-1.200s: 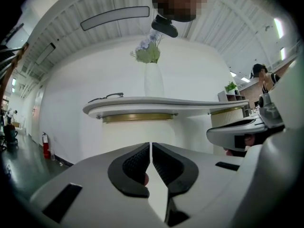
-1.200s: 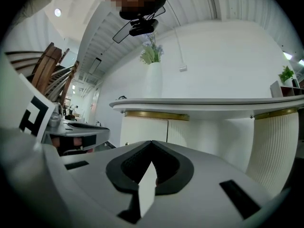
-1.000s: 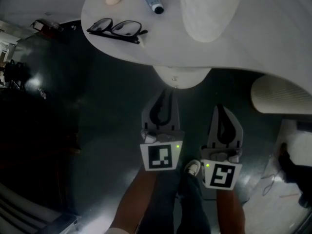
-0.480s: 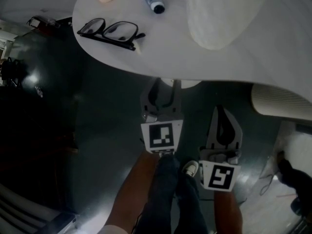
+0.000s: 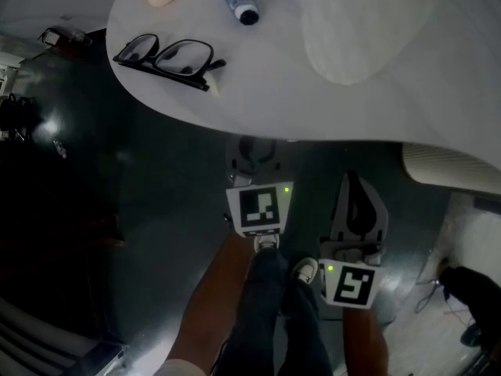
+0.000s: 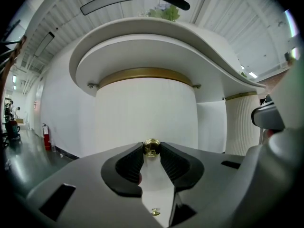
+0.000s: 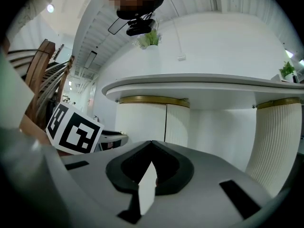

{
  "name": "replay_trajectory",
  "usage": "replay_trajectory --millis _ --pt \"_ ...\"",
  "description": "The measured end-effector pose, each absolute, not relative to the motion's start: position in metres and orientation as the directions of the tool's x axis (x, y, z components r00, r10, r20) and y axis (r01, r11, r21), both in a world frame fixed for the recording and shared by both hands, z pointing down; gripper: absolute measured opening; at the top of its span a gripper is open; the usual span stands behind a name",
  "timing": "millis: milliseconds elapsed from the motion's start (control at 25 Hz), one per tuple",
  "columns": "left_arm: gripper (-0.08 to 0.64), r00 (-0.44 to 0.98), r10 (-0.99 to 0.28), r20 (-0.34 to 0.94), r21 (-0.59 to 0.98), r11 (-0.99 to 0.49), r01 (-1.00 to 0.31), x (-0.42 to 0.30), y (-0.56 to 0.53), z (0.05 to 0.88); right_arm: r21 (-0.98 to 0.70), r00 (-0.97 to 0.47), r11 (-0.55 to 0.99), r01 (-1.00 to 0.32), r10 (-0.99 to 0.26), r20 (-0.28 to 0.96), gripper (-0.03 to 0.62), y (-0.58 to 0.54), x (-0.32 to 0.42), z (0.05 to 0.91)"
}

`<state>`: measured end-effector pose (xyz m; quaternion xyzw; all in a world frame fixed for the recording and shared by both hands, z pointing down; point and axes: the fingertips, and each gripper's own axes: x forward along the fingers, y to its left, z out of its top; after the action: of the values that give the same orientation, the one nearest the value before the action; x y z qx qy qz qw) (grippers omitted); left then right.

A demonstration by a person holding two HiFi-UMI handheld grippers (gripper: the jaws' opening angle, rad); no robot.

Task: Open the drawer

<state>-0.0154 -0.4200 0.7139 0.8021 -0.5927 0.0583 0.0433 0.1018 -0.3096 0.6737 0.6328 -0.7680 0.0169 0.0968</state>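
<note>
The left gripper, jaws just closing, pinches by its very tips the brass knob on the drawer under the table, while the right gripper idles pressed shut, so a crooked pull could slip off the round knob.

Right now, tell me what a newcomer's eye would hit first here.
The brass knob on the curved white front, pinched between the jaws of the left gripper, which have just been closing. In the head view, black glasses lie near the left edge of the white tabletop.
</note>
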Motion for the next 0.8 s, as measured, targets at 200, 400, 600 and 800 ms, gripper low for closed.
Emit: replay_trajectory --millis 200,400,600,800 --pt "0.109 0.286 -0.946 0.152 0.012 -0.287 -0.958 -0.016 -0.418 0.714 0.097 -0.170 0.188 -0.977 -0.971 0.166 0.005 -0.307 0.104 0.672" --pt "0.104 0.286 -0.945 0.157 0.028 -0.285 -0.958 -0.017 -0.413 0.714 0.097 -0.165 0.184 -0.978 -0.971 0.173 0.005 -0.302 0.105 0.674" --pt "0.103 0.281 -0.950 0.135 0.027 -0.280 -0.960 -0.023 -0.390 0.712 0.098 -0.158 0.176 -0.979 -0.974 0.165 0.005 -0.297 0.109 0.670" --pt "0.103 0.263 -0.956 0.132 0.051 -0.258 -0.965 -0.031 -0.361 0.712 0.109 -0.168 0.186 -0.976 -0.973 0.160 0.005 -0.289 0.107 0.668"
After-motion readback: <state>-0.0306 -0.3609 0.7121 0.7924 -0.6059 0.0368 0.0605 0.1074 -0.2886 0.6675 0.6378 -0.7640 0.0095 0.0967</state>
